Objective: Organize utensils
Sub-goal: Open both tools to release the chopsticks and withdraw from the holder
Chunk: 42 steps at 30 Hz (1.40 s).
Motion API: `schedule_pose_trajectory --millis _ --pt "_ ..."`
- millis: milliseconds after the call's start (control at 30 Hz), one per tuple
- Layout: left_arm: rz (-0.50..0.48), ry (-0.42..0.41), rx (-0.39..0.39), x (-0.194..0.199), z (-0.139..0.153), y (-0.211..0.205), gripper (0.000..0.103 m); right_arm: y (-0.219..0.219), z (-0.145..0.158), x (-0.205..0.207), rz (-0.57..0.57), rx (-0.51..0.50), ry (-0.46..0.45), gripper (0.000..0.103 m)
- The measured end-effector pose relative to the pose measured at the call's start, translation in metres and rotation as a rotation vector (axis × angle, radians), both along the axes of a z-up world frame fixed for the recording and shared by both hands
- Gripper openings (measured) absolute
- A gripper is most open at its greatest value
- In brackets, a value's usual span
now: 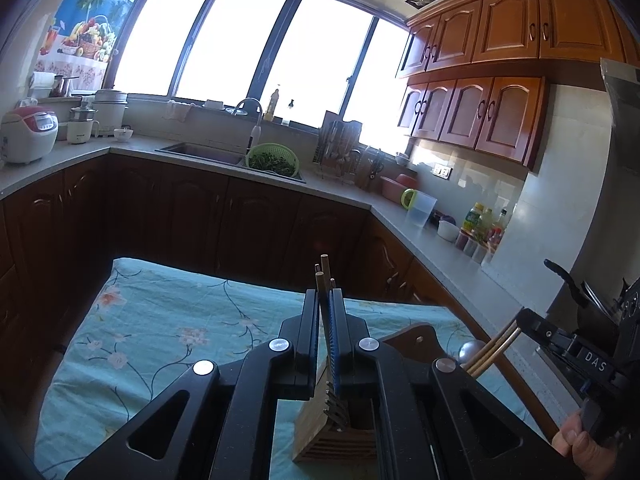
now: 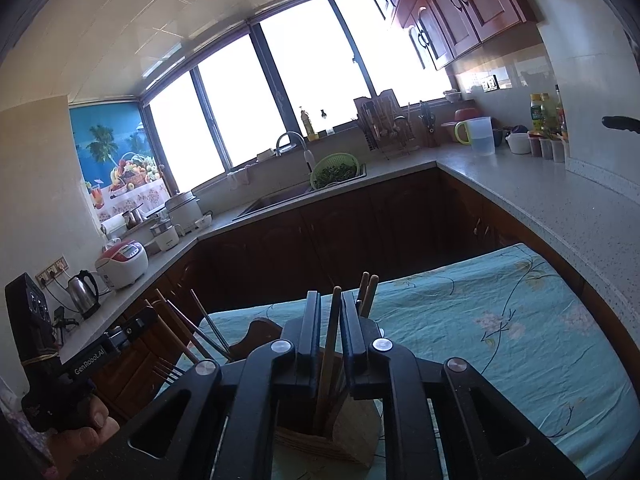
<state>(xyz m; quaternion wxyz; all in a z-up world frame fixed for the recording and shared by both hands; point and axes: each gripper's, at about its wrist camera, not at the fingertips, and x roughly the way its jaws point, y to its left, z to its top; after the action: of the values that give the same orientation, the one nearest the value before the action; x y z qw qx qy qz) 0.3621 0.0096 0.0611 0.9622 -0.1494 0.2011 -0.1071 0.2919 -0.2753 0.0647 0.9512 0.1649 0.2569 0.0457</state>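
My left gripper (image 1: 325,294) is shut on a few forks (image 1: 336,410). Their tines hang below the pads over a wooden utensil holder (image 1: 320,440), and wooden ends stick up past the fingertips. The holder stands on a teal floral cloth (image 1: 160,320). In the right wrist view my right gripper (image 2: 331,294) stands slightly open around a wooden chopstick (image 2: 332,336). The pads do not press on the chopstick, and its lower end sits in the holder (image 2: 344,448). More chopsticks (image 2: 369,292) stand in the holder just beyond. The left gripper (image 2: 136,326) shows at the left, the right gripper (image 1: 520,316) at the right.
A grey L-shaped counter (image 1: 440,248) runs behind and to the right. It carries a sink with a green colander (image 1: 273,159), a rice cooker (image 1: 28,134), a clear jug (image 1: 420,208) and bottles (image 1: 480,220). A person's hand (image 1: 576,440) grips the right tool.
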Motion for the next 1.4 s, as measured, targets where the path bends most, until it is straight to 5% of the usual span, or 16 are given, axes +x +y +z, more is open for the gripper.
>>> schedule_pose_trajectory --millis 133,200,433,867,1400 --pt "0.011 -0.001 0.004 -0.010 0.004 0.003 0.016 -0.003 0.014 -0.016 -0.023 0.004 -0.046 0.052" --pt "0.036 -0.011 0.009 -0.020 0.005 0.005 0.037 -0.006 0.020 -0.026 -0.030 0.015 -0.069 0.053" --pt "0.081 -0.001 0.008 -0.070 -0.007 0.014 0.079 -0.013 0.015 -0.065 -0.049 0.045 -0.082 0.087" --pt "0.099 0.107 -0.015 -0.179 -0.034 0.018 0.087 -0.001 -0.045 -0.136 -0.022 0.082 0.066 0.094" --pt "0.117 0.162 -0.016 -0.269 -0.052 0.025 0.088 0.015 -0.066 -0.206 -0.008 0.058 0.120 0.094"
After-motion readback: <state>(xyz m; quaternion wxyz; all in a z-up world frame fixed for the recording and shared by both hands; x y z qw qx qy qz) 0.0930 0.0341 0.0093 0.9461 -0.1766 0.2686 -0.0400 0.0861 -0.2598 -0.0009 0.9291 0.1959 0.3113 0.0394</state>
